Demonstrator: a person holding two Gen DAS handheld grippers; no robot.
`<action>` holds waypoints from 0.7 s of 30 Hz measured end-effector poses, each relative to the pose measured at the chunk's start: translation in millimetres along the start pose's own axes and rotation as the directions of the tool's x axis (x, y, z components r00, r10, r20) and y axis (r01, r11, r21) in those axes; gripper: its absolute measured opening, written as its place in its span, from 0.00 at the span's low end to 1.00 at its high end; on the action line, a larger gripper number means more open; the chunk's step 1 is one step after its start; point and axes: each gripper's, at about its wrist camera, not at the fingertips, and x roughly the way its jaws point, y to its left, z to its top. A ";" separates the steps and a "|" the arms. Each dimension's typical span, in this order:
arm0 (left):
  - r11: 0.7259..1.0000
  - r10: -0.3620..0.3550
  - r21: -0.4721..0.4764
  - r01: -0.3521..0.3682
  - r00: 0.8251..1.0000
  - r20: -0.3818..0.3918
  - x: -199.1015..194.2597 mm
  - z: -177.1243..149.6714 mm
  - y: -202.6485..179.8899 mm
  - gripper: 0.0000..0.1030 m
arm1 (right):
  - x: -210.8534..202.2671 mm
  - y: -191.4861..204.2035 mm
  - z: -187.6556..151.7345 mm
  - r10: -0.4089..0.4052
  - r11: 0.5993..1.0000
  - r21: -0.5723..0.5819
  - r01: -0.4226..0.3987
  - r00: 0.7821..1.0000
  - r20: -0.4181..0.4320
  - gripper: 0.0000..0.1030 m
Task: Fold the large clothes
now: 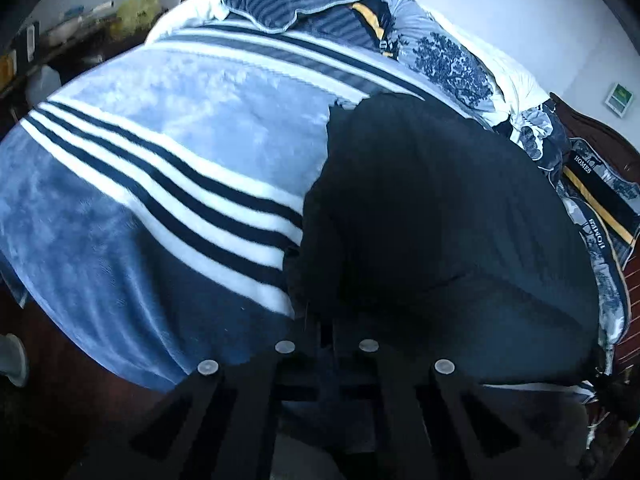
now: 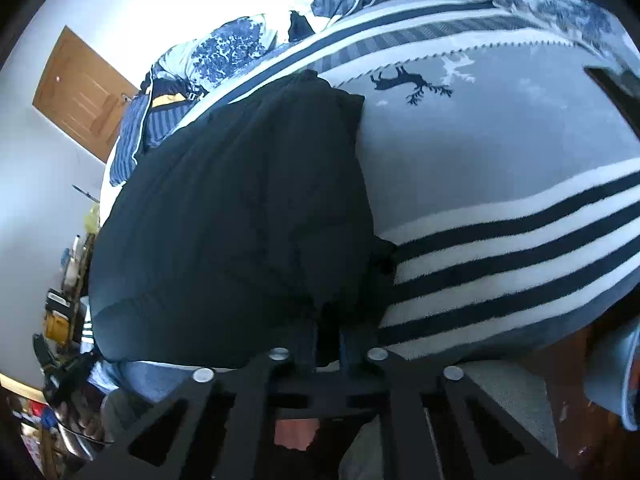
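Observation:
A large black garment (image 1: 440,220) lies spread on a bed covered by a blue blanket (image 1: 160,160) with white and navy stripes. In the left wrist view my left gripper (image 1: 326,324) is at the garment's near left edge, its fingers drawn together with black cloth pinched between them. In the right wrist view the same garment (image 2: 240,220) fills the left half of the blanket (image 2: 480,160). My right gripper (image 2: 329,336) is at the garment's near right edge, shut on a fold of the black cloth. The fingertips of both are partly buried in the dark fabric.
Patterned blue and white quilts and pillows (image 1: 452,60) are heaped along the bed's far side. A dark wooden headboard (image 1: 596,132) stands at the right. A wooden door (image 2: 80,92) and a cluttered shelf (image 2: 60,312) are on the left. Red-brown floor (image 1: 60,360) borders the bed's near edge.

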 end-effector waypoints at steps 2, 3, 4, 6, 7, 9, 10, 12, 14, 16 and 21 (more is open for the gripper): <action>0.999 0.045 -0.004 -0.045 0.999 -0.005 2.2 -1.1 -1.2 0.04 | 3.4 -1.3 -1.3 -0.074 0.997 0.017 0.074 0.997 -0.012 0.04; 0.998 0.067 -0.001 -0.067 0.998 -0.016 6.3 -0.7 -2.7 0.04 | 7.5 -2.6 -1.7 -0.110 0.994 0.020 0.111 0.994 -0.025 0.03; 0.997 0.077 0.004 -0.077 0.997 -0.022 8.4 -0.8 -3.9 0.04 | 10.7 -3.4 -1.4 -0.123 0.992 0.023 0.124 0.992 -0.036 0.03; 0.995 0.102 0.017 -0.102 0.994 -0.030 12.3 0.4 -7.3 0.04 | 15.8 -6.4 0.9 -0.138 0.990 0.033 0.140 0.989 -0.048 0.02; 0.994 0.104 0.021 -0.104 0.994 -0.029 12.6 0.8 -8.2 0.04 | 15.8 -6.4 1.4 -0.136 0.990 0.032 0.137 0.990 -0.045 0.02; 0.994 0.105 0.015 -0.105 0.994 -0.018 10.2 -0.2 -7.1 0.07 | 14.8 -7.0 1.0 -0.147 0.988 0.035 0.148 0.988 -0.042 0.02; 0.994 0.107 0.002 -0.107 0.994 -0.017 8.7 -0.9 -4.2 0.08 | 14.1 -8.4 0.4 -0.147 0.988 0.042 0.149 0.988 -0.042 0.02; 0.995 0.090 -0.036 -0.091 0.996 -0.021 4.3 -2.1 2.1 0.09 | 10.3 -14.7 0.1 -0.139 0.987 0.077 0.141 0.990 -0.032 0.02; 0.994 0.099 -0.045 -0.099 0.995 0.004 -6.5 -4.2 3.5 0.09 | 3.7 -21.3 0.0 -0.133 0.983 0.126 0.134 0.991 -0.012 0.03; 0.992 0.127 -0.018 -0.126 0.989 0.071 -24.7 -3.1 -3.4 0.13 | -12.2 -28.9 -0.1 -0.101 0.979 0.185 0.090 0.993 0.053 0.03; 0.983 0.181 -0.016 -0.183 0.951 0.250 -66.3 20.9 -34.3 0.85 | -44.1 -10.3 18.5 -0.060 0.993 0.113 0.043 0.986 0.156 0.33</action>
